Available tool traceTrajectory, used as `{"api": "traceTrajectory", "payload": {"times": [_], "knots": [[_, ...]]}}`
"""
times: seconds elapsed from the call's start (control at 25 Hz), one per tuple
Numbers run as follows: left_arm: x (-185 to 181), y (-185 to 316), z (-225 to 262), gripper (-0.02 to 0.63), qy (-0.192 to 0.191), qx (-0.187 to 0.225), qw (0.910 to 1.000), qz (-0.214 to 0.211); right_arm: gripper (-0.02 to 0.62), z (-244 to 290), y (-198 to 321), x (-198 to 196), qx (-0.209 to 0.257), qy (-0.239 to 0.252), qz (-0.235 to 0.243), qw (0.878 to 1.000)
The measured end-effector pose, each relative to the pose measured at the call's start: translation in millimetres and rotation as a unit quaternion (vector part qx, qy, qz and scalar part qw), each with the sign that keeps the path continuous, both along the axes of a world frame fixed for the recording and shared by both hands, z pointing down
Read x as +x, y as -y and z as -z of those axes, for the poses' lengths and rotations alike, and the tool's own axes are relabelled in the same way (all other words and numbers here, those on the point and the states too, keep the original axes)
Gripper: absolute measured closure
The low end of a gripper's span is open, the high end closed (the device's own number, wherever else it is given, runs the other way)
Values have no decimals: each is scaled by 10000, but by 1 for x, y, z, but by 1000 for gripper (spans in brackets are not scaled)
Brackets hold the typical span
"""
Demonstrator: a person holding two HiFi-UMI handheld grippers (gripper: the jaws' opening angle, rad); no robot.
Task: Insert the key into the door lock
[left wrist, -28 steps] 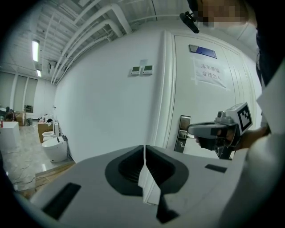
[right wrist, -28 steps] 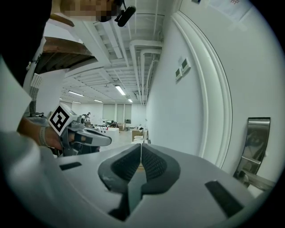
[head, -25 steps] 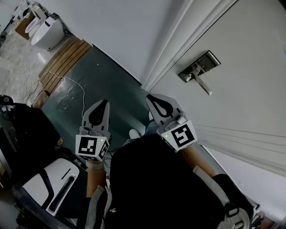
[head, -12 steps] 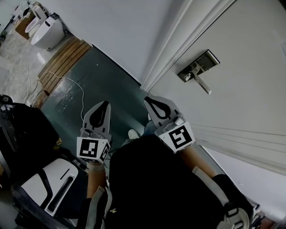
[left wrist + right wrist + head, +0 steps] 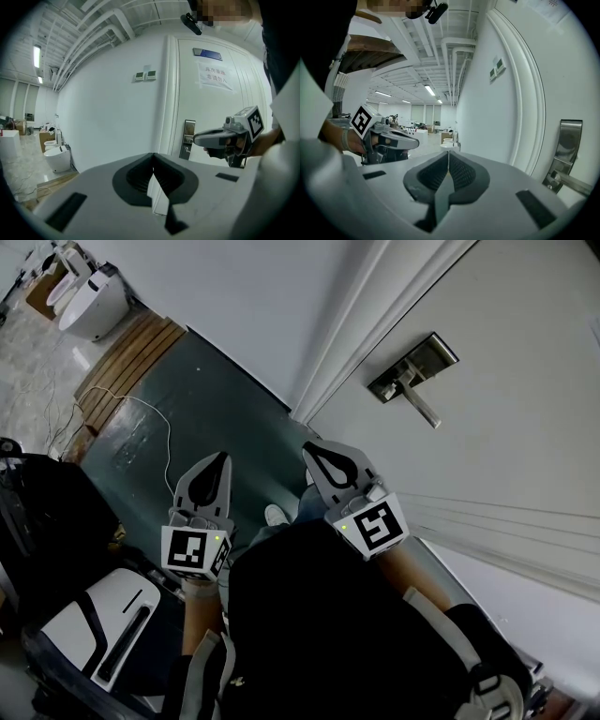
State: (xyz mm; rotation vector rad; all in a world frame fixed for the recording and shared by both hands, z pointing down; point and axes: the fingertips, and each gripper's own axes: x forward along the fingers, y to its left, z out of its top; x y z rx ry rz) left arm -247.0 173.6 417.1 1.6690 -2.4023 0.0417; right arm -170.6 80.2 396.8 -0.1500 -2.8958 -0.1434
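Note:
The door lock (image 5: 411, 367) is a steel plate with a lever handle on the white door (image 5: 525, 427), at the upper right of the head view. My right gripper (image 5: 322, 450) is shut, low and left of the lock, well short of it. My left gripper (image 5: 215, 463) is also shut and hangs over the dark floor. No key shows in any view. The lock plate (image 5: 189, 138) appears in the left gripper view just beyond the right gripper (image 5: 199, 138). In the right gripper view the plate (image 5: 569, 139) and lever (image 5: 574, 183) sit at the right edge.
The white door frame (image 5: 349, 338) runs diagonally left of the door. White toilets (image 5: 91, 304), a wooden pallet (image 5: 131, 367) and a white cable (image 5: 142, 414) lie on the floor at left. A black bag (image 5: 47, 521) and a white device (image 5: 94, 620) are near my left side.
Both grippers stay shut and almost still. The right gripper has drifted slightly left, and the head view has shifted a little.

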Motion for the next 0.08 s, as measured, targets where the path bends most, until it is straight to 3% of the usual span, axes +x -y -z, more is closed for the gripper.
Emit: {"api": "traceTrajectory", "payload": {"times": [0.08], "knots": [[3,2,-4,597,-75,48,9999,-63,578,-2,1,2,-4,2,1,10000]]}}
